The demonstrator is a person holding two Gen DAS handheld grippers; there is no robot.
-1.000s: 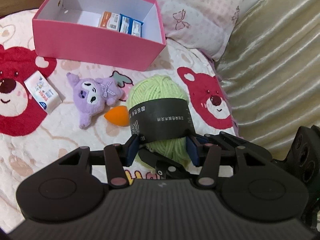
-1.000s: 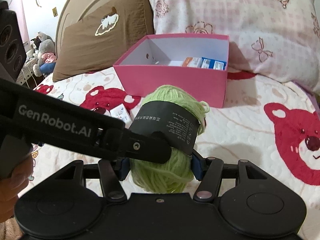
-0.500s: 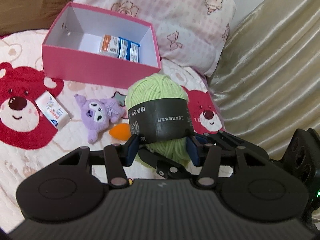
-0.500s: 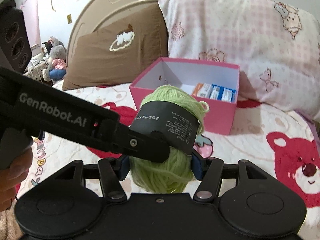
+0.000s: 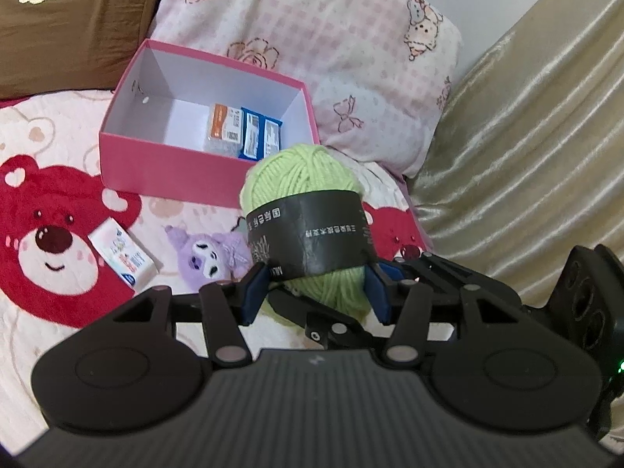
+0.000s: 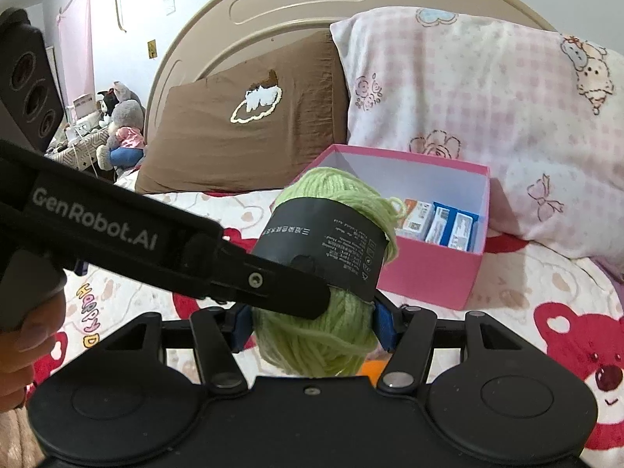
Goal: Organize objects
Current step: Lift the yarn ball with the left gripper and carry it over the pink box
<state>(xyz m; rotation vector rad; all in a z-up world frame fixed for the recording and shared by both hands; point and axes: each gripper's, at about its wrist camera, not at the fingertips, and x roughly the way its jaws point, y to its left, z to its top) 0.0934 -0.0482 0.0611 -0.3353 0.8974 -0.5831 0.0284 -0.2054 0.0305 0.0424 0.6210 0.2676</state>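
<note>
Item: ball of green yarn [image 5: 302, 179] with a black paper band, clamped from both sides at once. The left gripper [image 5: 316, 292] pinches its lower half between blue pads; the right gripper [image 6: 314, 325] does the same, so both claws are clenched on the one ball. Change since a second ago: the ball has come up off the bedspread [image 5: 50, 351] and now hangs in the air, nearer the pink box [image 5: 163, 173], which sat higher and farther in the view before. Box contents: three small cartons [image 5: 243, 134] at its right end, rest of the floor bare. Remaining on the bed, near left: a white carton [image 5: 123, 259], a purple plush toy [image 5: 208, 257], and an orange item [image 6: 370, 370] barely seen under the yarn. Reading: the lift looks done; carrying the yarn over the near wall of the box appears next.
</note>
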